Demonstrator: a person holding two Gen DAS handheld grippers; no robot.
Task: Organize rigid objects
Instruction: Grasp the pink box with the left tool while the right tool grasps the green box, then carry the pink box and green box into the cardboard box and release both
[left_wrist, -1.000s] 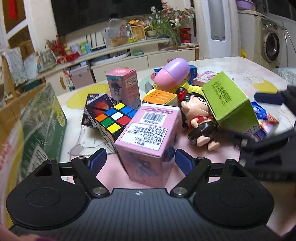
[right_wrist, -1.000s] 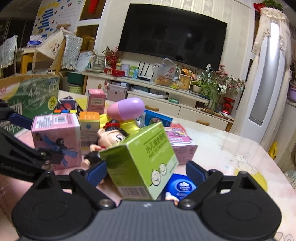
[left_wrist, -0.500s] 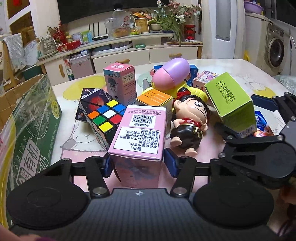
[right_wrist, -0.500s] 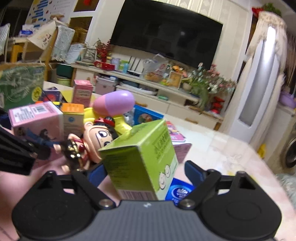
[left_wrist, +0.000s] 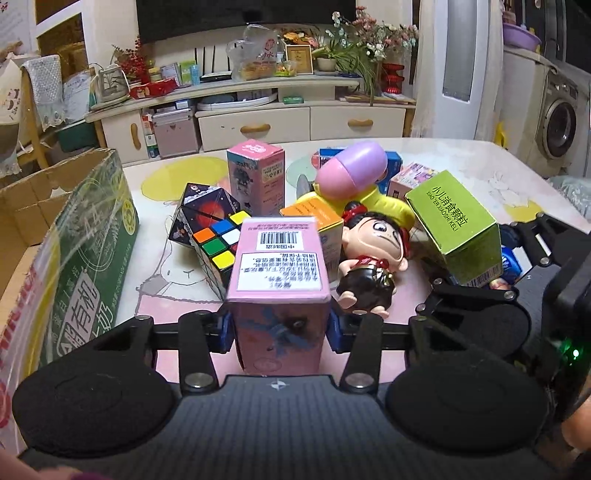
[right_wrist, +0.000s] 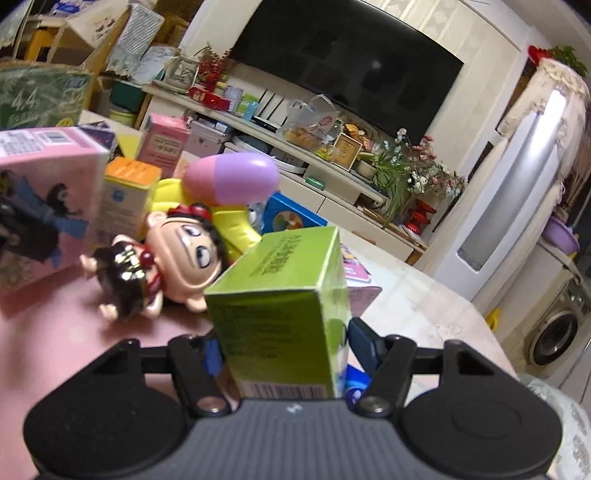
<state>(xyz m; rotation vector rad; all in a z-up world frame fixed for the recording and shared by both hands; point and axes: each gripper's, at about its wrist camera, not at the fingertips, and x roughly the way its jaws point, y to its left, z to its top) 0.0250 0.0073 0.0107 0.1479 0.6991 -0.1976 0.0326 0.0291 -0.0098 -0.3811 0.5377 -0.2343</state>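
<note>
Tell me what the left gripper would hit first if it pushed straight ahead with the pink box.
Probably the orange box, just behind the pink box held by the left gripper; depth is uncertain.

Green box (left_wrist: 453, 217), at 3 o'clock in the left wrist view: top face reads "小儿消食颗粒", with "XIAO ER XIAOSHI KELI" beside it. Pink box (left_wrist: 277, 273), centre: barcode and a white label of Chinese print, upside down, too small to read. Large carton (left_wrist: 79, 273), at 9 o'clock: white "有机" on green. Same carton (right_wrist: 35, 99) at 10 o'clock in the right wrist view: "4.4"
</note>
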